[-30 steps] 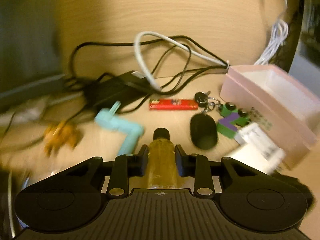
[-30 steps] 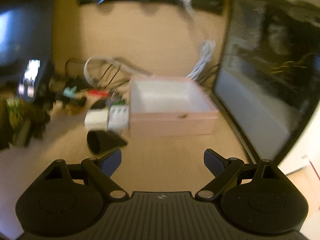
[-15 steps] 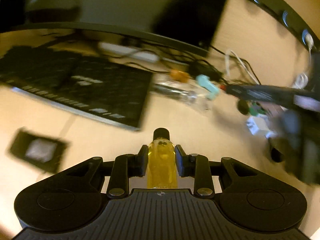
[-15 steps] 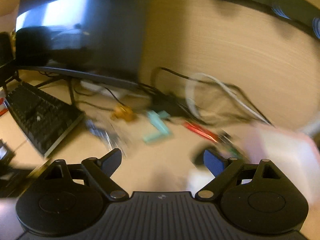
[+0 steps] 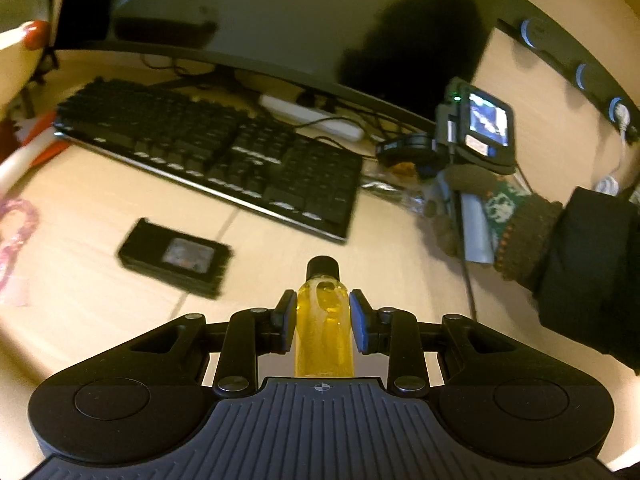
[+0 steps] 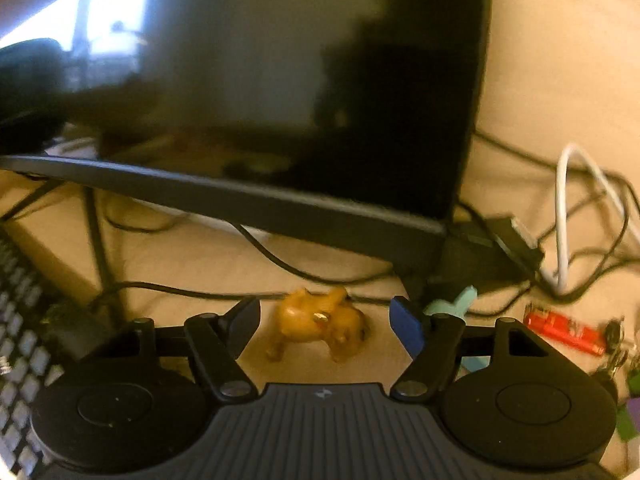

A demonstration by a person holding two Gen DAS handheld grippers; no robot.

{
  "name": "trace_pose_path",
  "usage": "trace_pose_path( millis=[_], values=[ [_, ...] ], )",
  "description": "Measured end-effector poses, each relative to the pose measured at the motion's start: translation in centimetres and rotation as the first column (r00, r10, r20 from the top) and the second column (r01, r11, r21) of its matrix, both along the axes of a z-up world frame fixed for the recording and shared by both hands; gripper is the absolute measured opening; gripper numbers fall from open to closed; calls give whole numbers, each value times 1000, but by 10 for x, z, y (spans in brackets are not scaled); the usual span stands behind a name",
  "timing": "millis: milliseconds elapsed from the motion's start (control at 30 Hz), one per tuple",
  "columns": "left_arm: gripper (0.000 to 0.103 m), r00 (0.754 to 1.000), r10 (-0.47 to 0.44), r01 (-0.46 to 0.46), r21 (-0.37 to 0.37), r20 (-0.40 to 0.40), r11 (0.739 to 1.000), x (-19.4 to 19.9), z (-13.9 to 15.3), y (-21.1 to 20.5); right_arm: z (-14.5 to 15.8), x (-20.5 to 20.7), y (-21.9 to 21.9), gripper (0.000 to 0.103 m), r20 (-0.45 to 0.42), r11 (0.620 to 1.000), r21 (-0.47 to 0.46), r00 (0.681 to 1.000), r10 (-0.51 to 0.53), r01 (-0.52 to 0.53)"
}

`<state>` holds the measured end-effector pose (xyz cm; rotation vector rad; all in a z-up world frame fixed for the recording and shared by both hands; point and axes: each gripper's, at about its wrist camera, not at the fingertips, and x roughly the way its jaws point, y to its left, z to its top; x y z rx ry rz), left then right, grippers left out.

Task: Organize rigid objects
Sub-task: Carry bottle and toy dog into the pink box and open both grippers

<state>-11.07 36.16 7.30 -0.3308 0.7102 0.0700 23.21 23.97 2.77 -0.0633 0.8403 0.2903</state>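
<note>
My left gripper (image 5: 324,322) clamps the yellow bottle (image 5: 324,328) by its body, cap fwd, parked. Right gripper (image 6: 325,322) jaws closing round the orange figurine (image 6: 320,326), no contact yet.

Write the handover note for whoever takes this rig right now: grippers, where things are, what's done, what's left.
Left gripper: shut on the yellow bottle, held above the desk near the keyboard.
Right gripper: jaws closing around the orange toy animal on the desk, pads not yet touching it.
Nearby: teal piece, red stick, keys.
Done: bottle picked up.
Left: grip the toy, put both away, then the loose items.
</note>
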Motion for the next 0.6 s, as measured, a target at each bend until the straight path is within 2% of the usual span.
trace_pose_path(
  millis=[33, 100, 200, 300, 367, 467, 567, 600],
  values=[
    [32, 1000, -21, 21, -4, 3, 1000, 4, 0, -4, -1, 2, -4, 52, -27, 1000, 14, 1000, 16, -16],
    [32, 998, -63, 64, -10, 10, 998, 11, -1, -15, 6, -5, -14, 52, -38, 999, 14, 999, 37, -37],
    [32, 991, -132, 133, -28, 18, 991, 25, -5, -33, 28, -35, -32, 52, 20, 993, 0, 993, 114, -114],
    [32, 976, -217, 218, -57, 22, 974, 38, -9, -56, 59, -87, -56, 52, 96, 975, -74, 972, 216, -210],
    [32, 956, -294, 295, -70, 20, 953, 47, -11, -76, 79, -116, -72, 52, 134, 959, -132, 954, 269, -252],
    [32, 902, -432, 432, -85, 12, 898, 59, -14, -111, 108, -159, -110, 52, 133, 949, -161, 947, 293, -272],
    [32, 824, -567, 562, -116, -7, 819, 69, -18, -150, 124, -199, -158, 52, 113, 951, -200, 959, 260, -234],
    [32, 791, -611, 605, -128, -14, 786, 72, -20, -166, 128, -213, -177, 52, 108, 952, -224, 965, 238, -210]
  ],
)
